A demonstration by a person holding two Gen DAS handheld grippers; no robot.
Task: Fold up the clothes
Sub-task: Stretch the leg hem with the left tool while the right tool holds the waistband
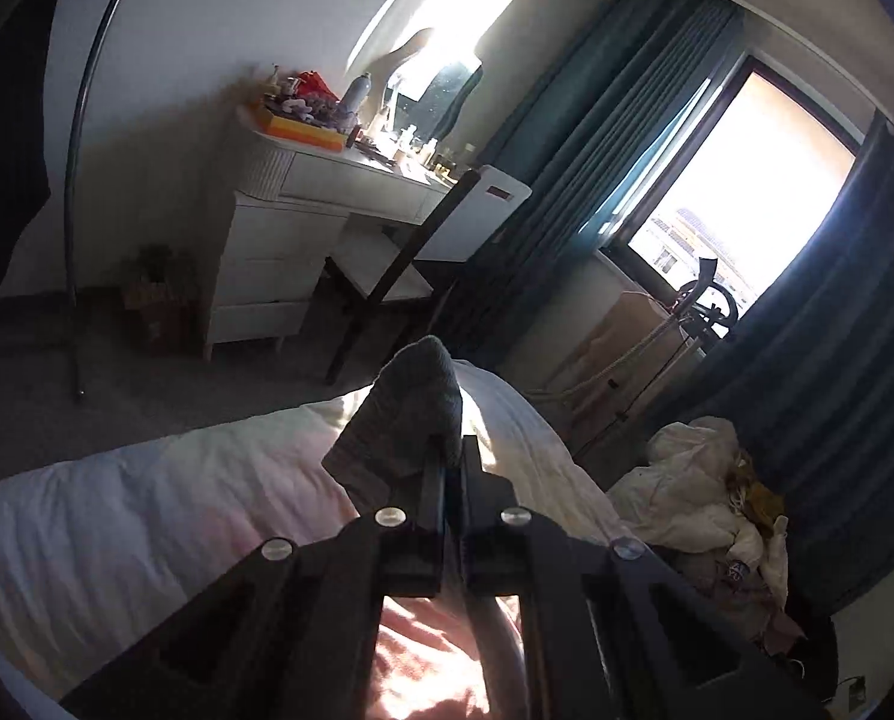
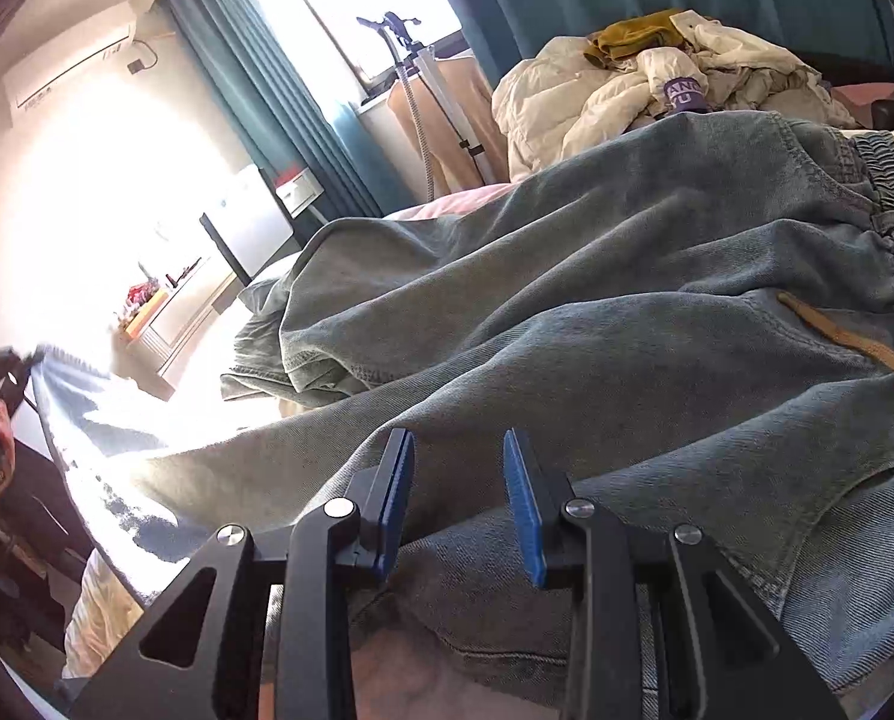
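1. The left tongs (image 1: 454,450) are clamped tight on the hem of a jeans leg (image 1: 408,414), lifted above the bed (image 1: 147,510).
2. The right tongs (image 2: 459,468) stand partly open, gripping nothing, over the jeans (image 2: 627,276).
3. The jeans lie spread across the bed, with a heap of pale clothes (image 2: 657,84) behind.

Window (image 1: 741,192) glare blows out highlights (fisheye edges warped, dark).

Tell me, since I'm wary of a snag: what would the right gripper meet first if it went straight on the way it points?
Most likely the jeans. The right gripper stands open, angled down at the denim spread across the bed, with nothing visible between its fingertips and the cloth. Depth is hard to judge through the fisheye.
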